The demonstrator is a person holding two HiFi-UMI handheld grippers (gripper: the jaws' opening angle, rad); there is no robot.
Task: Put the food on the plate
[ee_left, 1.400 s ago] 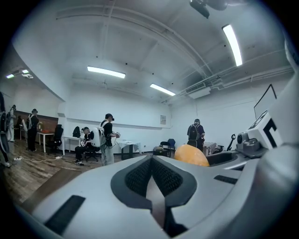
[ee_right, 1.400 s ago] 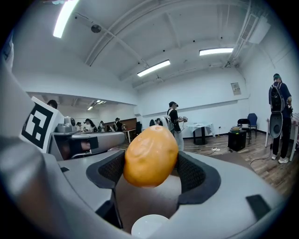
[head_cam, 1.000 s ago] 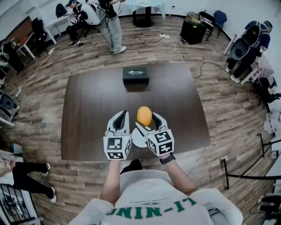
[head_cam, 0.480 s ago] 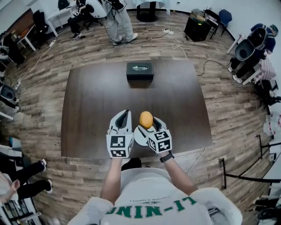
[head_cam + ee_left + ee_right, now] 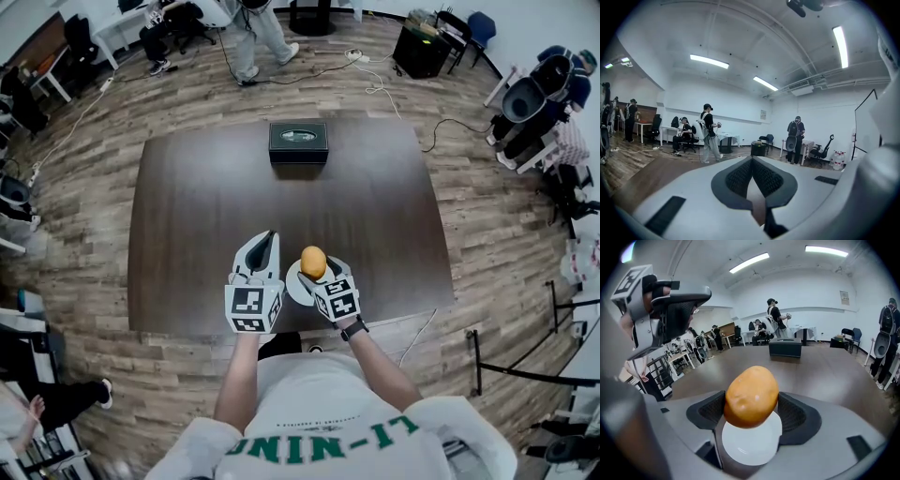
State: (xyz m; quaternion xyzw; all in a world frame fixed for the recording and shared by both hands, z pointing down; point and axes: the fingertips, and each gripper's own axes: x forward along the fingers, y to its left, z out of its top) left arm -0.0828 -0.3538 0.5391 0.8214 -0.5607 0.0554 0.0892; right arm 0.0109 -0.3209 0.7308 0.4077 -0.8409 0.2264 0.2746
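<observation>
An orange-brown potato (image 5: pixel 751 396) hangs above a small white plate (image 5: pixel 752 444), clamped between the pads of my right gripper (image 5: pixel 752 413). In the head view the potato (image 5: pixel 313 262) is over the plate (image 5: pixel 292 287), which lies on the dark brown table (image 5: pixel 187 216) near its front edge. The right gripper (image 5: pixel 314 265) hides most of the plate. My left gripper (image 5: pixel 263 242) hovers just left of the plate. In its own view the left gripper (image 5: pixel 753 164) has its jaws closed together with nothing in them.
A black box (image 5: pixel 298 142) sits at the far middle of the table. Around the table is wood flooring with cables, chairs and several people standing or seated (image 5: pixel 548 89). The table's front edge (image 5: pixel 281 328) is right under my wrists.
My right gripper has drawn the potato back toward me, so it now sits more squarely over the plate. The left gripper has stayed beside it, still closed.
</observation>
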